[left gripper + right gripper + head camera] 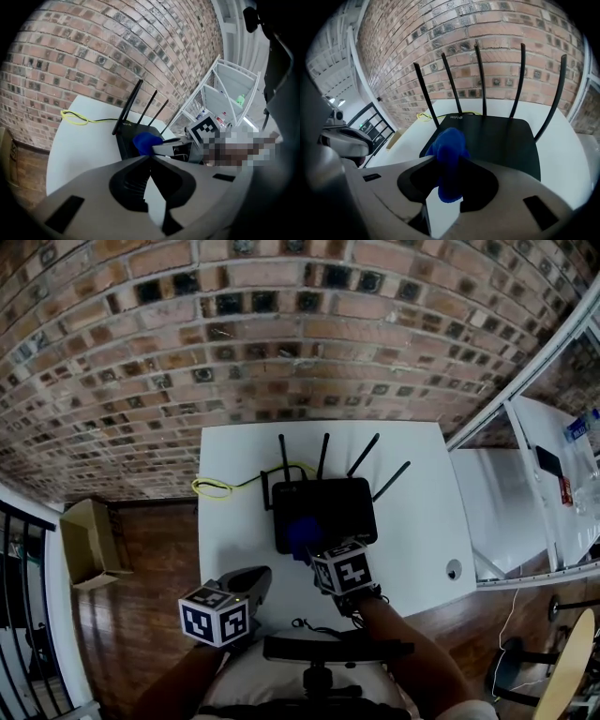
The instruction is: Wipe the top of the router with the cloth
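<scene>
Now: the wipe looks ready to start, but I cannot tell if the cloth touches yet.
Right gripper [443,163]: its jaws squeeze the blue cloth [450,140], which sticks out in front.
Left gripper [150,158]: its jaws are closed with nothing in them, and it hangs back by the near edge of the table [234,521].
Router [497,140]: black and flat on the white table, with its antennas [480,79] on the wall side.
Which way: the router is just ahead of and below the cloth, which is over its near left corner.
Long side: the top runs left to right, so I think the wipe goes rightward.
Nearer hand: the right one.
</scene>
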